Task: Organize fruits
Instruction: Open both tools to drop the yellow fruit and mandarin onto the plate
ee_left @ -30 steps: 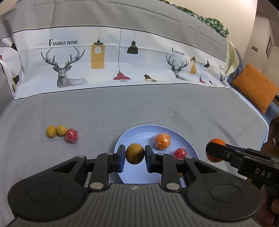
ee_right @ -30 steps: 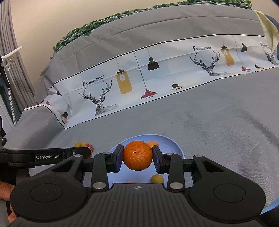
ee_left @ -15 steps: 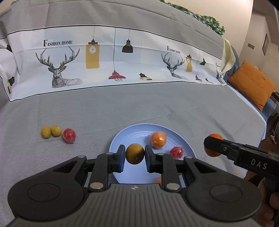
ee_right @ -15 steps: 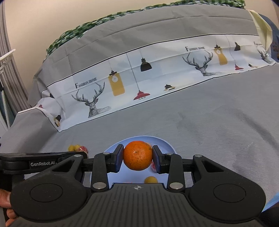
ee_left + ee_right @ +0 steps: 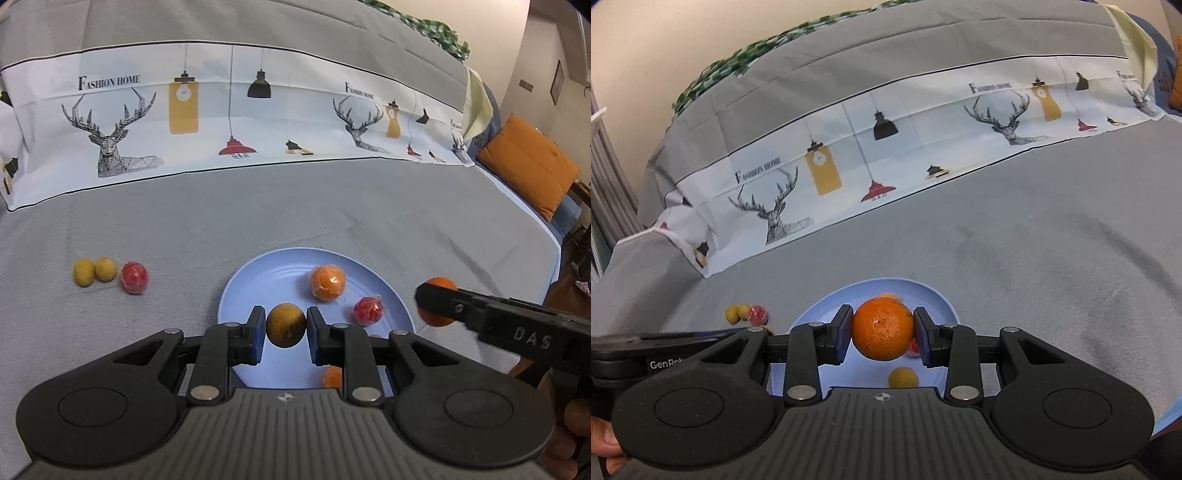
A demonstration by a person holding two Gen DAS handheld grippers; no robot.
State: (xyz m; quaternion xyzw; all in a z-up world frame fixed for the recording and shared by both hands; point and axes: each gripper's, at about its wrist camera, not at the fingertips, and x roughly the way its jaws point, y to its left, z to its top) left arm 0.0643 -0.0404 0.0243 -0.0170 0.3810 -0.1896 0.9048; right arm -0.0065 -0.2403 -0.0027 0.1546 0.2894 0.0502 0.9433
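Blue plate: wrapped orange, red fruit; hand-held grippers grip brown fruit, orange.

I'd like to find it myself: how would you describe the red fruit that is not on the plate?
Start at the blue plate on the grey cloth and look left, off the plate. Three small fruits sit in a row there; the red fruit is the one nearest the plate, shiny as if wrapped, beside two dull yellow fruits.

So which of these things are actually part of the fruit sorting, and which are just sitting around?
Part of the job:
- blue plate
- brown-yellow fruit in left gripper
- orange in right gripper
- two yellow fruits and red fruit on the cloth

Just lying about:
- deer-print cloth
- orange cushion
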